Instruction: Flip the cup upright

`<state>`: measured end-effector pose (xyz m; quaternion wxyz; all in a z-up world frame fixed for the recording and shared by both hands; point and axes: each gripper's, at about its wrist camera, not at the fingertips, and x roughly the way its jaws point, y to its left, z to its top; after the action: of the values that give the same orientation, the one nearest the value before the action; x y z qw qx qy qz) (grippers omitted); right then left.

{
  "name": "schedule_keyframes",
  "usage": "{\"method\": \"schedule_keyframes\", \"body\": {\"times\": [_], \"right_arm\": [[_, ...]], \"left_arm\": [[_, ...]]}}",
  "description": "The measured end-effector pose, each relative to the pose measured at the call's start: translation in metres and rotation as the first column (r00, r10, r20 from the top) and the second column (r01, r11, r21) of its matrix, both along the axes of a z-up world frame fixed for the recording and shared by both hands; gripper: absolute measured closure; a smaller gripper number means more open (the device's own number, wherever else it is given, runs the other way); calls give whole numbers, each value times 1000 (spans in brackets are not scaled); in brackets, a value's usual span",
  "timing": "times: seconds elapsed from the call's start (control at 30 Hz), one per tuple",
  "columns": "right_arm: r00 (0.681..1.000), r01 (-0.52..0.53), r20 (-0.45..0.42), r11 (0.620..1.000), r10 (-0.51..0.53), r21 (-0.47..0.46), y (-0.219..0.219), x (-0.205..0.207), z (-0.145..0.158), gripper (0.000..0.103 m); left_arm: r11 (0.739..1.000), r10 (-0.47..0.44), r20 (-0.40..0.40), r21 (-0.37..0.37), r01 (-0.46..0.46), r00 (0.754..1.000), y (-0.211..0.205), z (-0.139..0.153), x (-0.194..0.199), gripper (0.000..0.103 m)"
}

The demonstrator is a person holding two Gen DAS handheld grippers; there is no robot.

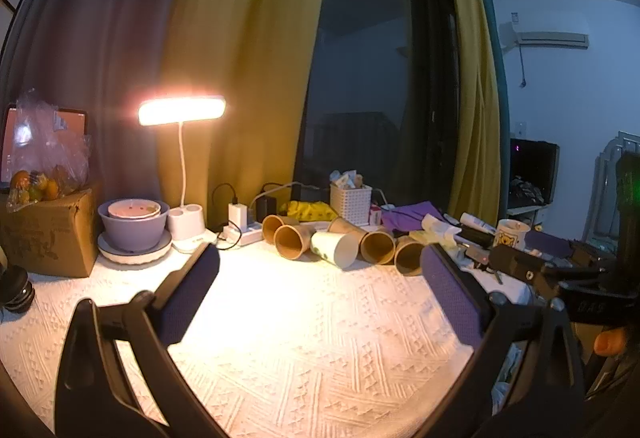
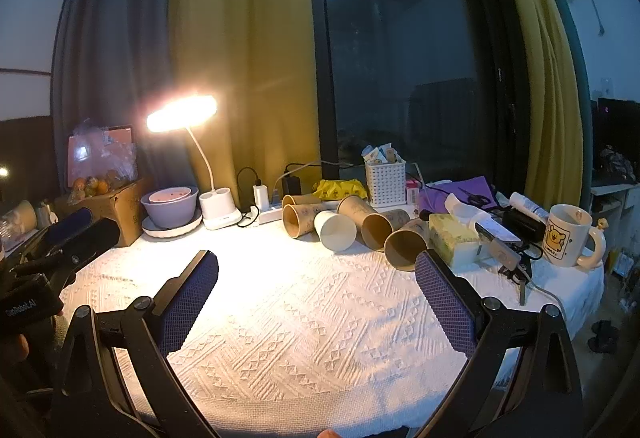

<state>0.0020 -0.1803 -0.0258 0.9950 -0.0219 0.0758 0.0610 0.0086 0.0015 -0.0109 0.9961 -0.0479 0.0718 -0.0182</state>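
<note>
The left tongs point(image 1: 320, 274) stand wide apart with nothing between their purple-padded fingers point(image 1: 188, 294), hovering over the white textured cloth point(image 1: 304, 350) that covers the bench. The right tongs point(image 2: 317, 272) are likewise spread wide and hold nothing, their pads point(image 2: 444, 302) above the same cloth point(image 2: 304, 338). Beyond both pairs, toward the window, a row of paper cups lies on its side on the cloth with the mouths facing the cameras. The white cup point(image 1: 335, 248) point(image 2: 335, 230) sits in the middle of that row, tipped over, touching the brown cup point(image 1: 294, 241) point(image 2: 299, 220) on its left and just beside another brown cup point(image 1: 379, 246) point(image 2: 378, 230) on its right; a further brown cup point(image 1: 409, 257) point(image 2: 406, 248) ends the row on the right. Behind the white cup stands a white lattice basket point(image 1: 351, 203) point(image 2: 386, 180) with packets in it, and a yellow crumpled cloth point(image 1: 308, 211) point(image 2: 340, 189) lies to the basket's left. Left of the cup row, a white power strip point(image 1: 244, 234) point(image 2: 269, 215) carries chargers, and a lit desk lamp point(image 1: 182, 110) point(image 2: 182, 113) rises from its white base. Further left, a purple bowl point(image 1: 133, 228) point(image 2: 170, 207) sits on a plate beside a cardboard box point(image 1: 50, 234) point(image 2: 120, 206) topped with bagged fruit. Right of the cup row stands a tissue box point(image 2: 454, 240) and a cartoon-bear mug point(image 1: 512, 234) point(image 2: 568, 236).
</note>
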Motion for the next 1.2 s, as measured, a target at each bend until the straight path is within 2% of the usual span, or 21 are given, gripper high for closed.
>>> {"method": "schedule_keyframes", "body": {"times": [0.83, 1.2], "right_arm": [[1000, -9, -15, 1000, 9, -4, 2, 5, -4, 3], [999, -21, -45, 999, 19, -34, 0, 32, -11, 3]], "left_arm": [[1000, 3, -9, -9, -3, 1000, 2, -4, 0, 1], [1000, 12, -67, -7, -13, 998, 2, -16, 23, 1]]}}
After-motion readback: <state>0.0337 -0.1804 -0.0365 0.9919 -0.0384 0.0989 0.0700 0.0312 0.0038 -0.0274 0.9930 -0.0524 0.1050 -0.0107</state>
